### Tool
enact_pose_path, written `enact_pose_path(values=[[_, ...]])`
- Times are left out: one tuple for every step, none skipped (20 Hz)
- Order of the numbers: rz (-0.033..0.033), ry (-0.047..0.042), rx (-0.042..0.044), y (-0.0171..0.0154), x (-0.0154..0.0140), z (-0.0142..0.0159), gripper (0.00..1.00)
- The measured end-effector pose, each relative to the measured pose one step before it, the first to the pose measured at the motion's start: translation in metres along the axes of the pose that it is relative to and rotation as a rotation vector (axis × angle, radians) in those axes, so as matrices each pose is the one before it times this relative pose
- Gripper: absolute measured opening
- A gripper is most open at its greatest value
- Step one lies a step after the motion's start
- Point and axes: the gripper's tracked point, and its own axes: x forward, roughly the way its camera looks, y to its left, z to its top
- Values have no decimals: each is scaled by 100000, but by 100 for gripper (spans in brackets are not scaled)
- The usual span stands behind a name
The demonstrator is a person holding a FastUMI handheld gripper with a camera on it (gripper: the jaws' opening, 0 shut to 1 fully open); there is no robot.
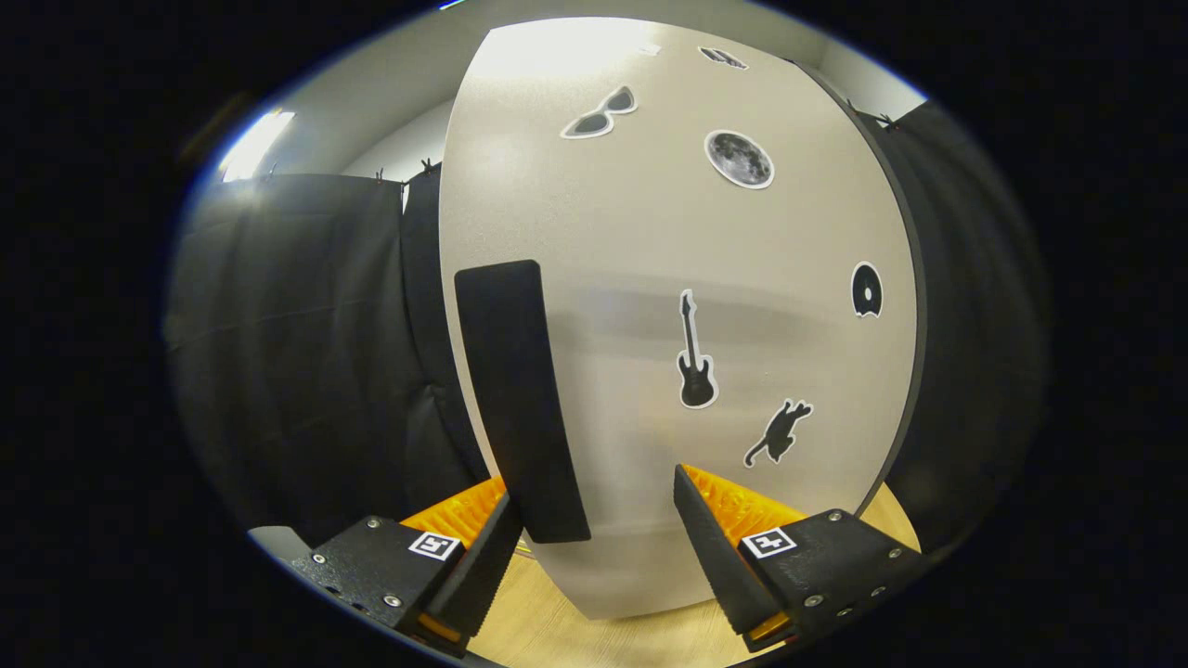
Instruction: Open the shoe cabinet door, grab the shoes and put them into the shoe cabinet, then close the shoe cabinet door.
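Note:
The shoe cabinet door (640, 232) stands close ahead, pale grey and closed as far as I can see, with several black-and-white stickers on it. A long dark handle (515, 399) runs upright along the door's left side. My gripper (594, 487) is open and right up against the door. The handle's lower end sits between the fingers, close to the left finger (483, 557) and well apart from the right finger (719, 547). No shoes are in sight.
Light wooden floor (594, 635) lies under the fingers at the foot of the door. Black cloth walls hang to the left (297, 325) and to the right (965, 325) of the cabinet.

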Motion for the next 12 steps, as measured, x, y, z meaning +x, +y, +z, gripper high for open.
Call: enact_pose_path(values=[[-656, -32, -86, 118, 369, -207, 95], [-444, 639, -414, 59, 314, -289, 95], [-491, -629, -248, 68, 288, -13, 95], [-648, -494, 190, 47, 155, 18, 95], [-772, -286, -25, 46, 64, -83, 95], [-860, -561, -456, 68, 178, 107, 95], [-878, -228, -524, 60, 252, 110, 95], [-972, -615, -532, -16, 256, 153, 95], [-1020, -409, -104, -28, 274, -53, 95], [-1237, -33, -128, -89, 229, -75, 95], [-1618, -467, -926, -17, 157, 67, 95], [-1659, -5, -1860, -44, 163, 17, 95]])
